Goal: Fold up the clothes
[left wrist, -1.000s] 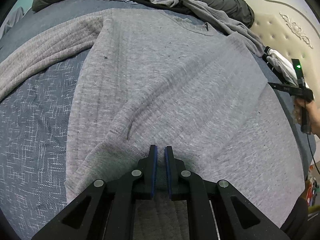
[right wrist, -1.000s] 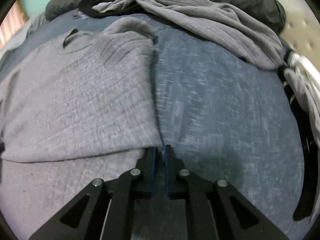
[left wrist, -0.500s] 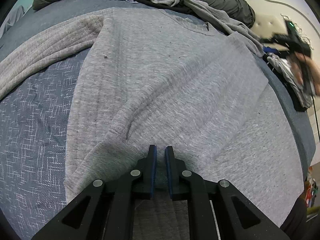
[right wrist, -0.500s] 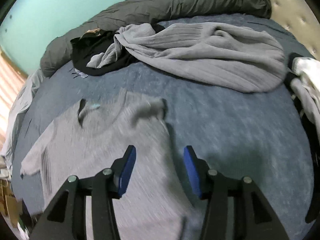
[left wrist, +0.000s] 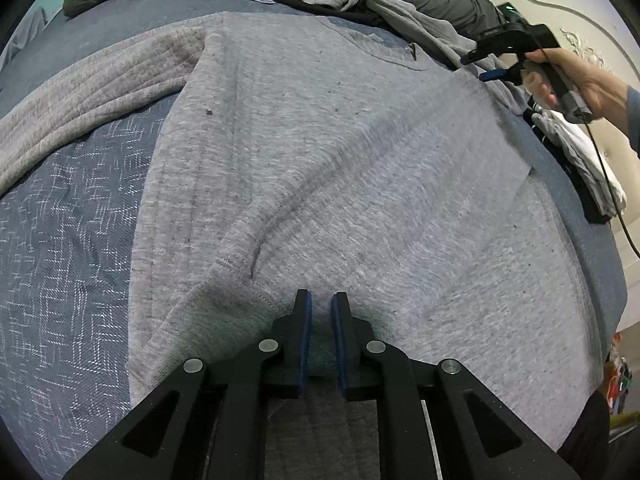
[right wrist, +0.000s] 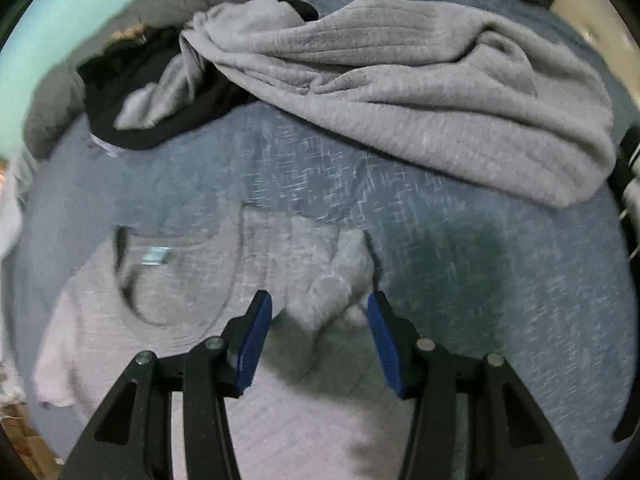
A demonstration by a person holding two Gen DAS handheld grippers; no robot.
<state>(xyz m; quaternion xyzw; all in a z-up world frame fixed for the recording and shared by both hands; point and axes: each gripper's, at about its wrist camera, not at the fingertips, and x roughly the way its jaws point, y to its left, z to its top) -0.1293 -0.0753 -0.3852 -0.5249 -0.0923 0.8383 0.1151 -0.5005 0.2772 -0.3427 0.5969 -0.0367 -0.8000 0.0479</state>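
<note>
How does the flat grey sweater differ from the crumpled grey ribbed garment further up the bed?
The flat grey sweater lies spread smooth with one side folded in; the crumpled grey ribbed garment is bunched in folds. The sweater's knit is fine and heathered; the other's is lined with ribs. Both are grey and rest on the blue bedspread.
</note>
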